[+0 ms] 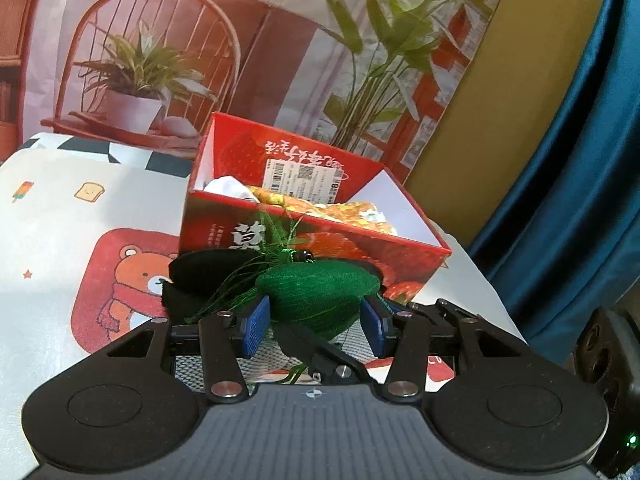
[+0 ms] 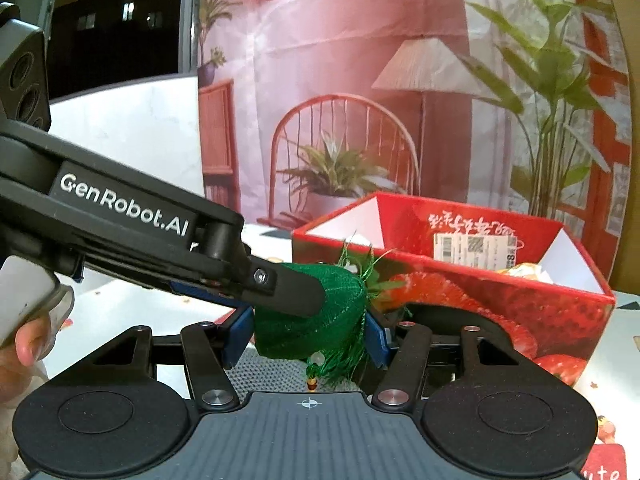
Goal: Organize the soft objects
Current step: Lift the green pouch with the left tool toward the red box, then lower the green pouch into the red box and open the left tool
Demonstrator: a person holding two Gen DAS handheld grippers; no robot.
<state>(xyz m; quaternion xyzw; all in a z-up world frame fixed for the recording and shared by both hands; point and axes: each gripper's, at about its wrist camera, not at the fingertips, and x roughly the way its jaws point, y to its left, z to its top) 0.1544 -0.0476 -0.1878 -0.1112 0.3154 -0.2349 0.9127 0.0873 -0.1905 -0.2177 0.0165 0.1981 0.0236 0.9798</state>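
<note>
A green stuffed pouch with a tassel (image 1: 318, 294) is held between both grippers just in front of a red strawberry box (image 1: 312, 236). My left gripper (image 1: 316, 326) has its blue pads against the pouch's two sides. My right gripper (image 2: 306, 334) also has its pads on the pouch (image 2: 308, 330), from another angle. The left gripper's black finger (image 2: 288, 292) lies across the pouch top in the right wrist view. The box (image 2: 460, 288) holds yellow and white soft items (image 1: 320, 206). A black cloth (image 1: 204, 276) lies left of the pouch.
The table has a white cover with a bear print (image 1: 132, 280). A printed backdrop of a chair and plants (image 1: 160, 60) stands behind the box. A blue curtain (image 1: 580, 160) hangs at the right. A hand (image 2: 24, 344) shows at the left edge.
</note>
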